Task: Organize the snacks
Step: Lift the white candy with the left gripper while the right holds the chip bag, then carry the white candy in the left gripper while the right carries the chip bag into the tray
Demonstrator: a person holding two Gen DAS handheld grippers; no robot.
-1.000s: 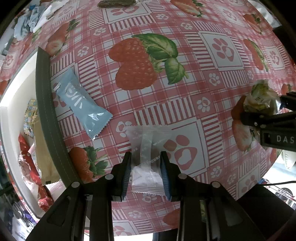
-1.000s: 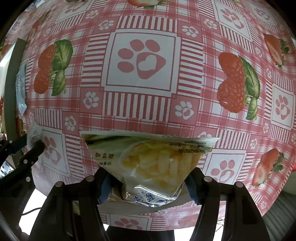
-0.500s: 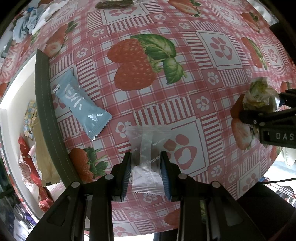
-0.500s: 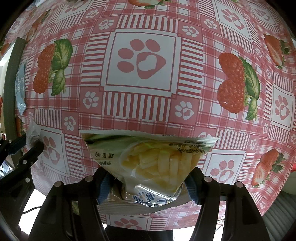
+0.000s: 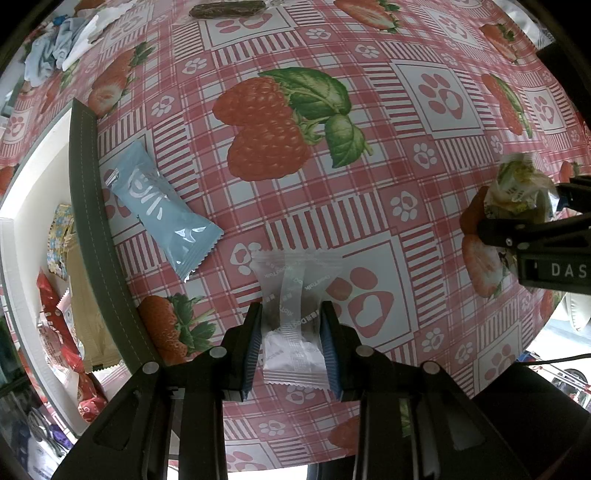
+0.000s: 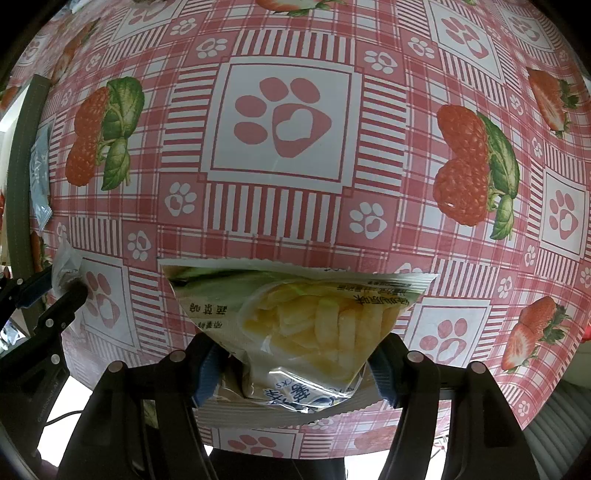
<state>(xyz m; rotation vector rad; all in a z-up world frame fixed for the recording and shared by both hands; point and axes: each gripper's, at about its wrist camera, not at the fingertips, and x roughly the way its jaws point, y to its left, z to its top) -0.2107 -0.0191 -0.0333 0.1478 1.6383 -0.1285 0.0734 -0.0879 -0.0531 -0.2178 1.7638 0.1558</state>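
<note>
Far left of the left wrist view, the box (image 5: 86, 206) is showing its dark rim and white inside, and several snacks are already lying in there: a beige packet (image 5: 86, 314), red wrappers (image 5: 55, 321) and a small patterned one (image 5: 59, 236). So part of the sorting is looking done. Just right of the rim, touching or nearly touching it, the blue packet (image 5: 162, 210) is lying flat on the tablecloth (image 5: 369, 206), not yet boxed. Moving to lower centre, the left gripper (image 5: 291, 343) is squeezing the clear pouch (image 5: 293, 306) between its blue pads, fingers narrow, pouch pointing up the frame, near the box but outside it. At the top edge a dark bar (image 5: 227, 9) is sitting well apart from everything, with crumpled cloths (image 5: 59, 44) in the upper left corner. On the right edge the other tool is showing, carrying its load. In the right wrist view, the right gripper (image 6: 291, 365) is pinching the chips bag (image 6: 299, 325) at lower centre, fingers fairly wide around the puffy bag, with bare cloth filling the rest of that frame. My read: two snacks are in hand and waiting to go in the box, and at least the blue packet and the bar are left on the table.
</note>
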